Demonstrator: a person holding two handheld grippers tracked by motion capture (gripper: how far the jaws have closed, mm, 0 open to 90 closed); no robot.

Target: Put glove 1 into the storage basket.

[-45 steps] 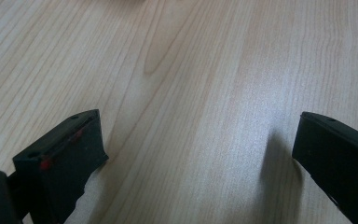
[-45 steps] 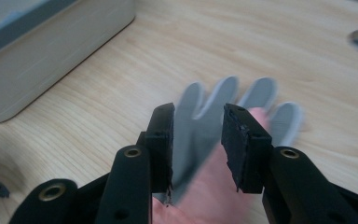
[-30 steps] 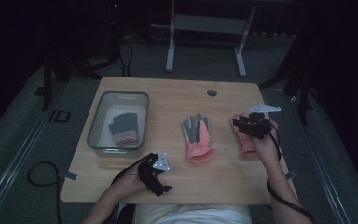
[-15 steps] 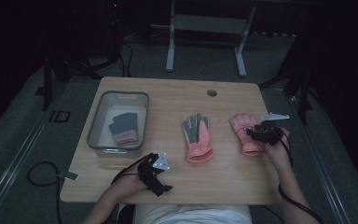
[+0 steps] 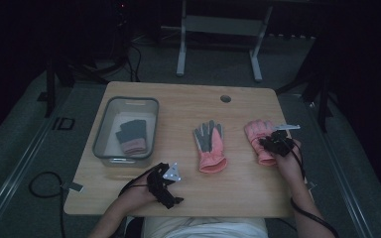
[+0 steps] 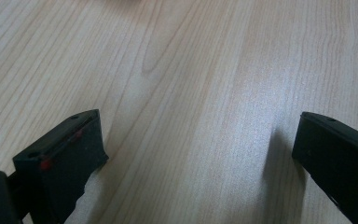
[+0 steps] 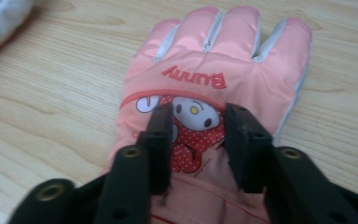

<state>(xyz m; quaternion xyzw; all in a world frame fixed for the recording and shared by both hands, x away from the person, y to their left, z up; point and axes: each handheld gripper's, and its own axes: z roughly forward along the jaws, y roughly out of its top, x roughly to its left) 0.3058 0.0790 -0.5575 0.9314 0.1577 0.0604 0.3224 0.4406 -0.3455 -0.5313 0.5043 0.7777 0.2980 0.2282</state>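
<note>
Two pink gloves lie flat on the desk point(image 5: 238, 104), and yours is the right-hand glove point(image 7: 214, 79), back side up with a cartoon bunny patch and fingers pointing away from you. Your right tongs point(image 7: 198, 140) sit low over its cuff end, one jaw on either side of the bunny patch; the jaws have just been closing, with the glove's fabric between them, but whether the pads already pinch it cannot be told. In the high view that glove point(image 5: 258, 136) rests near the desk's right edge, your right tongs point(image 5: 276, 144) on top of it.

Just to its left, well apart, lies the second glove point(image 5: 211, 146), grey palm up, cuff toward you. Further left of that glove stands a clear bin point(image 5: 104, 144) holding a dark folded glove point(image 5: 131, 135) with a pink cuff.

Your left tongs point(image 5: 166, 183) rest near the desk's front edge, left of the second glove; in the left gripper view their jaws stand wide apart over bare wood, released.
</note>
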